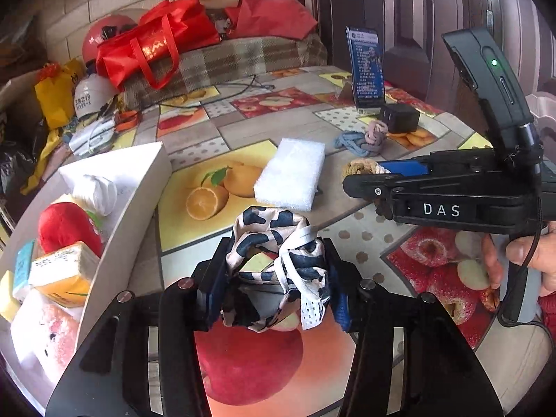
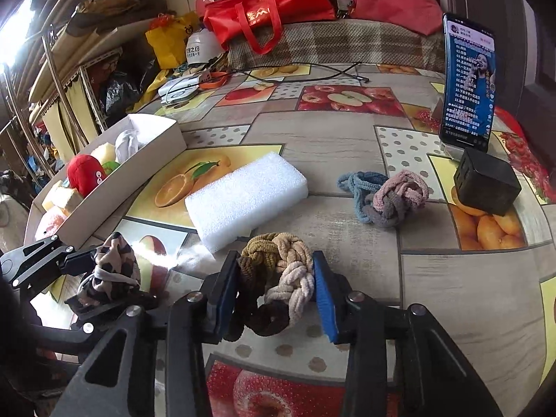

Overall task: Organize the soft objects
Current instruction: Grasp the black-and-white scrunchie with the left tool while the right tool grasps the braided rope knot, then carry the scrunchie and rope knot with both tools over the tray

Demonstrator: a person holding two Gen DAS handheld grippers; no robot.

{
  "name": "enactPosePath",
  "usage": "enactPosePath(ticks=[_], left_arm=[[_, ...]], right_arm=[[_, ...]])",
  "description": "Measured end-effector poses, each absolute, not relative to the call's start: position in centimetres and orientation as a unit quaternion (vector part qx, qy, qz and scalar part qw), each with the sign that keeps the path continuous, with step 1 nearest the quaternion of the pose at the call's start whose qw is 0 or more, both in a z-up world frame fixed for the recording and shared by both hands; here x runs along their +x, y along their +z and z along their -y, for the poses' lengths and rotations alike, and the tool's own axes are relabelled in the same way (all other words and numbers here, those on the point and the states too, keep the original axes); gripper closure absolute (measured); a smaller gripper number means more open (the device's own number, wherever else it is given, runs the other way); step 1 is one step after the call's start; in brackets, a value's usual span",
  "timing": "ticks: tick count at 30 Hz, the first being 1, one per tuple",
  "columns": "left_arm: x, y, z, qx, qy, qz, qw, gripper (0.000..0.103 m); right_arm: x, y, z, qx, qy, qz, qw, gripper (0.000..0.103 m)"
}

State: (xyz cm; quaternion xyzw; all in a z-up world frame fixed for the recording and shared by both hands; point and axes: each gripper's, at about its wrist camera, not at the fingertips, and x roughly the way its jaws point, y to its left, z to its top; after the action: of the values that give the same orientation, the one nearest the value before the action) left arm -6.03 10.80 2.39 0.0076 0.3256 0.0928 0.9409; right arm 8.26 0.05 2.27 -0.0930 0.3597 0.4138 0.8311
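Between left tongs (image 1: 274, 278): patterned scrunchie (image 1: 278, 260) (pads pressing it).

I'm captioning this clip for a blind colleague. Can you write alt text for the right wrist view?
The right gripper has its jaws shut on a braided bundle of brown, mustard and cream hair ties on a fruit-print tablecloth. At left, the left gripper holds a leopard-print scrunchie. Beyond lie a white foam block and a white box of soft toys.

Cluttered home room, fruit-print tablecloth (image 2: 312, 146), plaid sofa (image 2: 330, 41), red shopping bag (image 2: 264, 10), helmets (image 2: 201, 50)
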Motion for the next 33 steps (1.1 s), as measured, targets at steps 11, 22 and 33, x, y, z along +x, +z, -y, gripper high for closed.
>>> enactPosePath(ticks=[11,22,33], left_arm=[[-10.7,5.0,-11.2,-0.001,0.121,-0.195,0.973,0.054],[-12.9,5.0,-12.5,-0.007,0.168,-0.188,0.968,0.053],[-15.4,4.5,-16.7,-0.02,0.227,-0.186,0.956,0.053]], right_arm=[[2.9,5.7,3.8,-0.053,0.444,-0.204,0.871,0.065],[0.8,5.6,1.5,-0.072,0.464,-0.192,0.862,0.065],[-2.7,5.4,-4.1,-0.094,0.505,-0.181,0.839,0.065]])
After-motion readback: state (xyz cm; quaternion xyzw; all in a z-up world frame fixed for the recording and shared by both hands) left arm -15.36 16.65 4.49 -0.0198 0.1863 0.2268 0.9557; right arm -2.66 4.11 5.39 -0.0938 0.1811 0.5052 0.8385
